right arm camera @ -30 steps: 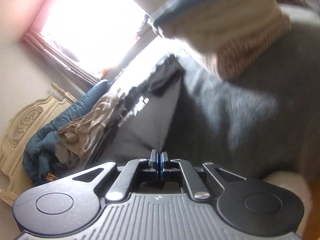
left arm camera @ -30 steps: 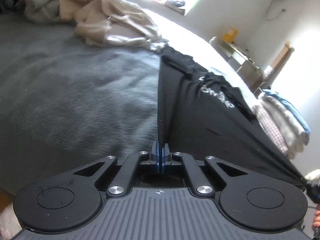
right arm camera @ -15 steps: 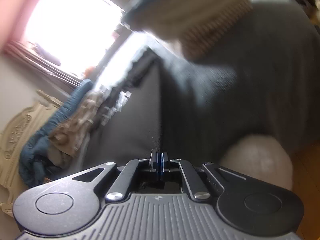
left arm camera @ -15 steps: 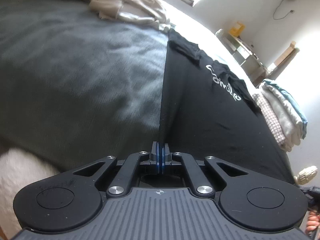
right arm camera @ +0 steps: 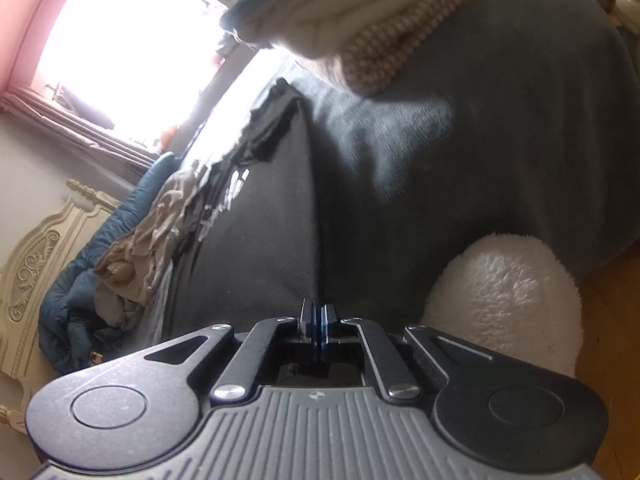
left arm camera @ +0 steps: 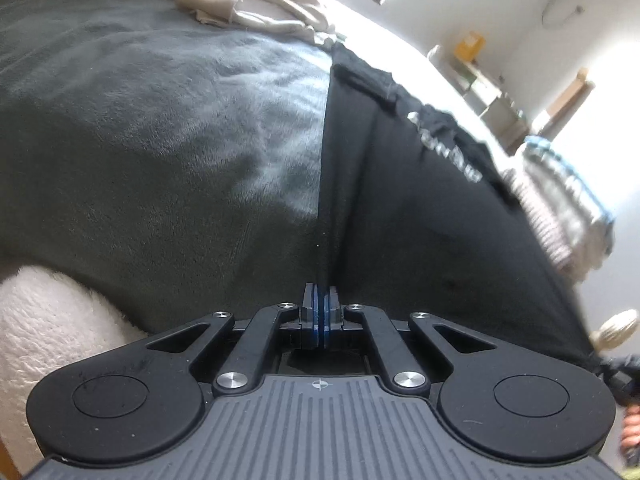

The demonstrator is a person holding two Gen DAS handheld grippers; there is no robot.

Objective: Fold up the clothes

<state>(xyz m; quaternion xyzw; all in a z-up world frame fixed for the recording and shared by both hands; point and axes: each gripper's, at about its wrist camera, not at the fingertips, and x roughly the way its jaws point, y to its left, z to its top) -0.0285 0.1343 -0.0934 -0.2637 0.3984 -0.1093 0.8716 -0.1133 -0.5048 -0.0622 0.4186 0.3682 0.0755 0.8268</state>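
Our left gripper (left arm camera: 320, 300) was clamped on one corner of the black T-shirt (left arm camera: 400, 208), and our right gripper (right arm camera: 318, 312) was pinched tight on the opposite corner of the same hem. A second before, the shirt had hung between us in a taut, lifted sheet; now we had lowered it, and it lay spread flat on the grey blanket (left arm camera: 160, 140), its white lettering (left arm camera: 448, 144) facing up. Beyond the collar sat a crumpled beige garment (left arm camera: 248, 4), which had slid toward the top of the left view as we tipped down. A stack of folded clothes (right arm camera: 360, 12) rested on the blanket just beside the shirt. A white fluffy cushion (right arm camera: 504, 300) had come into both views at the bed's near edge.
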